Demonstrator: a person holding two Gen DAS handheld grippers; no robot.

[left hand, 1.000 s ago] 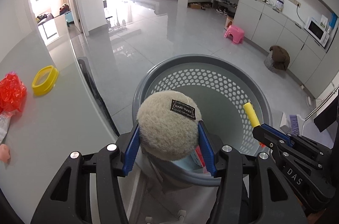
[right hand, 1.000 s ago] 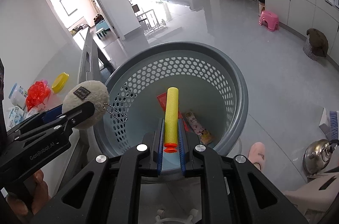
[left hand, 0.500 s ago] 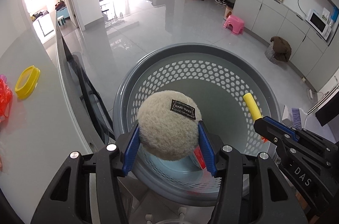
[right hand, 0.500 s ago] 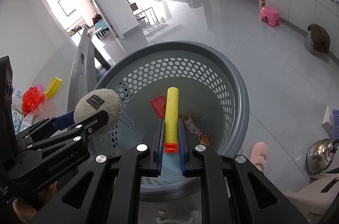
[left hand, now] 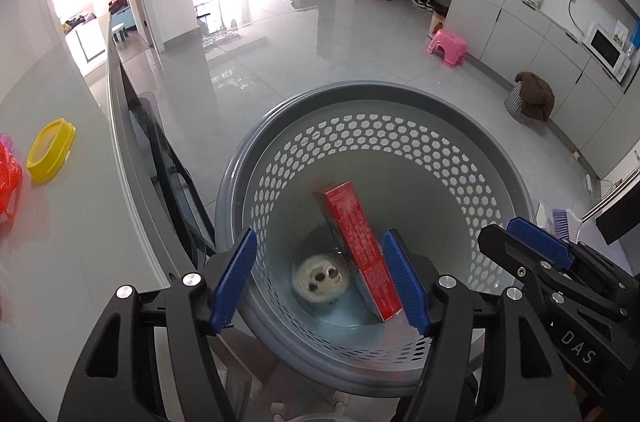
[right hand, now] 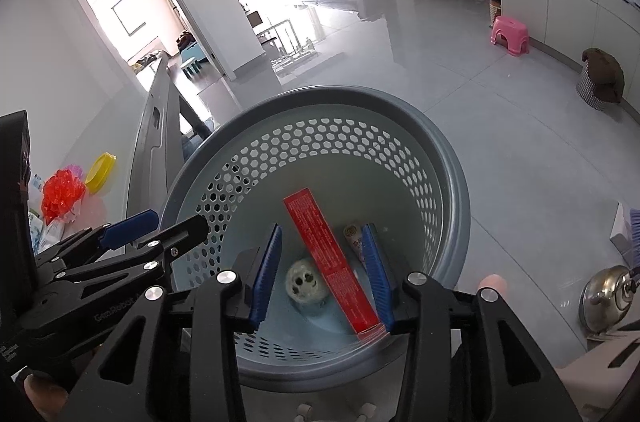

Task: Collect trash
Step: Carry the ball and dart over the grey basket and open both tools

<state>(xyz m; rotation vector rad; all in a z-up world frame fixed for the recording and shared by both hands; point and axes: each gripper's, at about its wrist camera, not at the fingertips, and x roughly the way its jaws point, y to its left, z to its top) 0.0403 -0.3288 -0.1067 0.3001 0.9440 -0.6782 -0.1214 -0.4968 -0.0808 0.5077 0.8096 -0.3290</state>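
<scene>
Both grippers hang over the grey bin, which sits on the floor just beside the table, presumably so that trash can go straight over the edge. The left gripper has its blue pads spread wide with nothing between them; through the gap the bin floor shows. The right gripper is spread apart and empty too, aimed down into the same opening, and its side shows at 4 o'clock in the left view.

At the bottom of the bin lies a pale plush ball, blurred, near 6 o'clock of the bin floor. A red box leans beside it, one end low and the other propped toward the wall at 12 o'clock. In the right view a small wrapper peeks out just past the box at 2 o'clock. No other trash can be made out inside.

With both claws empty, this drop looks finished. More remains on the table: a yellow lid and a red crinkled wrapper at 9 o'clock, well apart from the bin, so the next reach probably goes that way.
</scene>
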